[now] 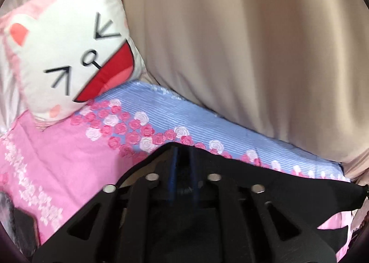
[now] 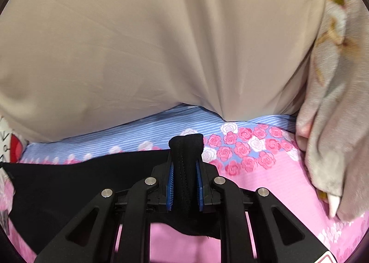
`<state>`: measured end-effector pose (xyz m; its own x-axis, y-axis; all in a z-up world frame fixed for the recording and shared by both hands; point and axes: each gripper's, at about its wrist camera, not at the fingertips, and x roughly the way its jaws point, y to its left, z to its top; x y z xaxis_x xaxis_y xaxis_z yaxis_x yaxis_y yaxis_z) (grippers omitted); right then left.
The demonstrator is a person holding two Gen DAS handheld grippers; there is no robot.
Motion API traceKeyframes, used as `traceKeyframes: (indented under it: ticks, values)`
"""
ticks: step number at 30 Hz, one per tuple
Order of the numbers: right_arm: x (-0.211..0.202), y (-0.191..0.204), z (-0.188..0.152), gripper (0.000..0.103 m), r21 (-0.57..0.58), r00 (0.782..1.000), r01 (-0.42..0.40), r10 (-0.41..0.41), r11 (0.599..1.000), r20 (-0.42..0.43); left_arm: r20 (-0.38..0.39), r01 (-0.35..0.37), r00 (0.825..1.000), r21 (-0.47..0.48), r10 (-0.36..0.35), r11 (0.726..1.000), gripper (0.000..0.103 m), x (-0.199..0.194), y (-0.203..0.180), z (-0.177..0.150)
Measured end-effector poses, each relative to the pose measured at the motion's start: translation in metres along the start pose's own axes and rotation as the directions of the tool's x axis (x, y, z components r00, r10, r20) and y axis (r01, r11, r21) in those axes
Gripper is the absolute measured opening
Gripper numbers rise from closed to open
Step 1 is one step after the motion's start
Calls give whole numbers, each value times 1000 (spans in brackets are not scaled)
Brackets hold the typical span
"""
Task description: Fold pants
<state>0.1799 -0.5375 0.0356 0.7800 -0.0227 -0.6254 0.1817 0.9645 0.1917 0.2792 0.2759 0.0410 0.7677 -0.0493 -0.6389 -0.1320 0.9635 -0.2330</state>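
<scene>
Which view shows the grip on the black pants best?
Right wrist: the black pants bunch visibly between the right gripper's blue-padded fingers. Left wrist shows them draped over the left gripper, blurred.

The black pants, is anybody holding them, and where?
Yes. Both grippers are shut on the black pants: the right gripper pinches a bunched edge, and the left gripper pinches another edge, stretching the cloth between them.

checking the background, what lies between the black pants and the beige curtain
In the right wrist view, between the black pants and beige curtain: only the blue striped, rose-printed bedsheet.
</scene>
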Motion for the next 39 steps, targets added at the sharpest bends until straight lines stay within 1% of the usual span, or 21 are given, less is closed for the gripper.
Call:
traceKeyframes:
  ticks: [4,8,9,10,11,12,13,14,17,20,22,26,29,31,32,33,34,35,37,38,39]
  values:
    - [-38,-7,-33,14,-12,999,-42,42,999,25,26,-1,1000,11,1,1000,8,-48,8,-24]
    - [-63,-5,-74,14,-59,995,-93,96,994,41,-34,-19,999,58,21,998,9,-70,9,-64]
    - [-66,-4,-85,14,-69,994,-97,99,993,37,-55,-8,998,62,11,998,14,-70,9,-72]
    - [-68,-3,-98,14,-68,994,-102,104,992,23,-87,3,996,49,1,999,20,-66,9,-81]
    - [-69,-2,-106,14,-66,995,-101,102,993,14,-110,5,994,29,-2,1000,46,-63,11,-84]
    - [-69,-2,-114,14,-62,995,-100,101,993,8,-129,8,992,-3,-8,1000,77,-55,14,-86]
    - [-70,-2,-124,14,-52,994,-110,110,993,1,-134,12,991,-41,-17,999,85,-48,16,-85]
    - [-69,-3,-131,14,-43,993,-117,117,992,-4,-130,19,991,-83,-29,996,87,-38,17,-81]
    - [-73,1,-151,14,-14,990,-137,137,990,-19,-151,26,987,-117,-44,993,87,-2,14,-59]
    - [-76,3,-169,14,14,989,-141,142,990,-33,-177,-33,984,-135,9,990,87,41,9,-30]
    - [-78,6,-181,14,30,990,-137,138,990,-41,-218,-91,974,-138,59,986,87,75,12,-12]
    - [-73,15,-192,14,27,992,-103,105,994,-66,-316,-209,936,-151,153,966,87,145,28,11]
    - [-70,23,-193,14,25,993,-84,86,996,-78,-428,-215,898,-212,107,953,87,186,45,9]
    - [-67,27,-191,14,25,994,-74,76,997,-84,-415,-211,904,-225,103,951,82,193,49,8]
    - [-66,28,-190,14,25,994,-69,71,997,-87,-392,-186,915,-202,94,962,48,191,45,11]
    - [-64,29,-189,14,25,994,-64,66,998,-88,-398,-184,911,-157,108,970,29,190,41,12]
    - [-63,29,-188,14,26,994,-61,63,998,-88,-393,-162,914,-138,96,977,21,185,38,13]
    - [-63,29,-186,14,26,995,-58,60,998,-85,-378,-104,925,-141,43,985,20,174,36,15]
    - [-63,26,-182,14,31,996,-56,58,998,-74,-302,-55,953,-100,23,993,18,139,28,20]
    - [-64,25,-180,14,34,996,-56,58,998,-66,-253,-13,967,-81,-8,997,11,110,23,20]
    - [-65,23,-179,14,35,997,-56,58,998,-59,-223,24,974,-79,-41,997,11,87,22,19]
